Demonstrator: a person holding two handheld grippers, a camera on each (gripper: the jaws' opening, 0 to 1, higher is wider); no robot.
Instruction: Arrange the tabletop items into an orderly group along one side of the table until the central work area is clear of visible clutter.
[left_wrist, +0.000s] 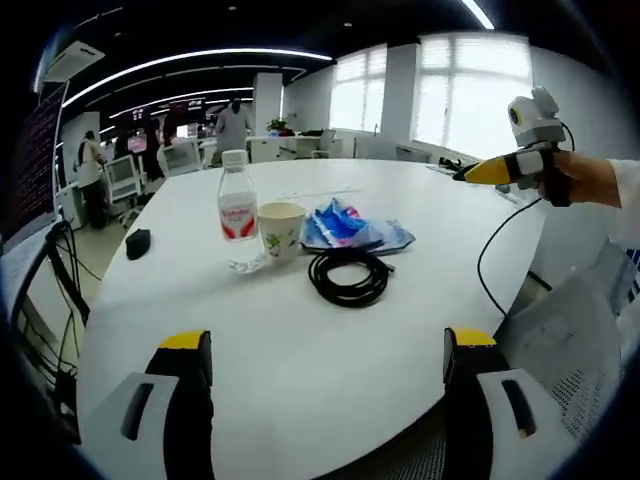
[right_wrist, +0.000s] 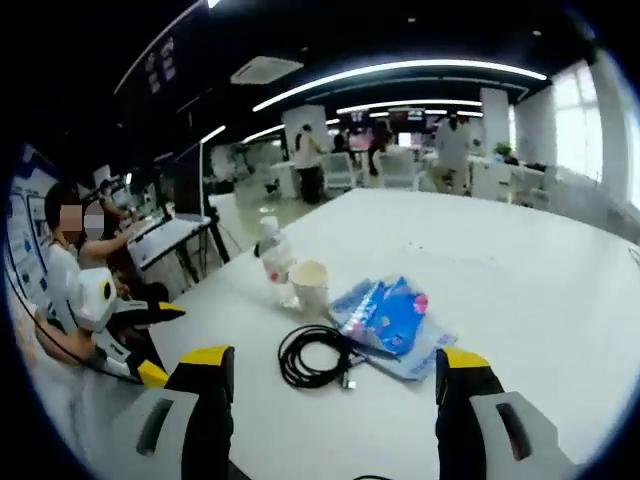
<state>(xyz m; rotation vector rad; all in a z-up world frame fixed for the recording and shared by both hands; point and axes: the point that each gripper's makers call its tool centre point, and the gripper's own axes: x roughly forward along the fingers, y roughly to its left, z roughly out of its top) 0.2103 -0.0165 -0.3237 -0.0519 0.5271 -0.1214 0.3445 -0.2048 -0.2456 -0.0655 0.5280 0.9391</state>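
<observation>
place: open-plan office, large floor
ceiling: dark, long curved LED strips (right_wrist: 400, 70), recessed AC cassette (right_wrist: 266, 69)
windows: far side, tall, white blinds (left_wrist: 470, 90), daylight coming through
table: big round-edged white table (left_wrist: 300, 370), meeting-room type
desks: rows of white desks and office chairs (right_wrist: 340, 170) far back, monitor (right_wrist: 188, 180) on the left desk
people: several standing among the far desks (left_wrist: 232, 125), one seated at the left desk (right_wrist: 70, 250)
pillars: white square columns (right_wrist: 305, 135) mid-floor
screens: wall displays (right_wrist: 390, 120) lit at the far end, content too small to tell
</observation>
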